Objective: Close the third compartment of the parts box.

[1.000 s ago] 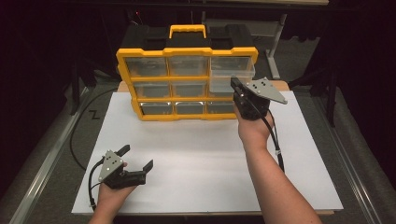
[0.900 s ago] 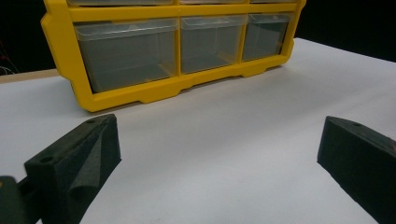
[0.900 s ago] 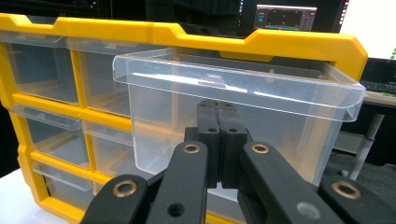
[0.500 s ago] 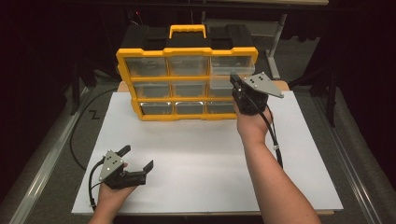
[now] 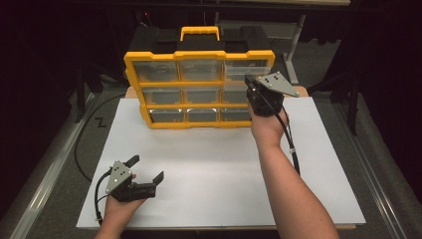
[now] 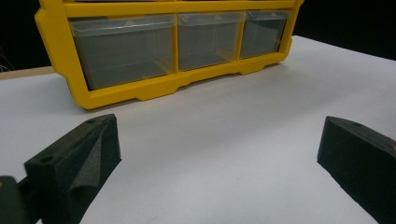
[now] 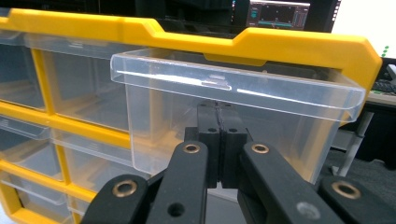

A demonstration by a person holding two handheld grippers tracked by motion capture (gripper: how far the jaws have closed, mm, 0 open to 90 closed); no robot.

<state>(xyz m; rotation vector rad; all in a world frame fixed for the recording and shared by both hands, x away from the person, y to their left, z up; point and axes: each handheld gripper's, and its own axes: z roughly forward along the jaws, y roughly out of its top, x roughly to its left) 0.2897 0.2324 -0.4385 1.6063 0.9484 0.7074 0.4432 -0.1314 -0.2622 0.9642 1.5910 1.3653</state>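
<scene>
Right gripper [image 7: 218, 140] pinched on drawer [image 7: 233, 93] front — left gripper [image 5: 148, 175] agape.

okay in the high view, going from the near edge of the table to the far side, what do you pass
Left gripper held open near the front edge → bare white board → right gripper at the organizer's right side → yellow drawer organizer → its handle.

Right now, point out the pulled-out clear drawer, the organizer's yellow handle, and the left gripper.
Clear drawer [image 7: 233, 88], right gripper view, on its front rim.
Yellow handle [image 5: 199, 31], high view, on its top bar.
Left gripper [image 5: 146, 169], high view, midway between its fingers.
</scene>
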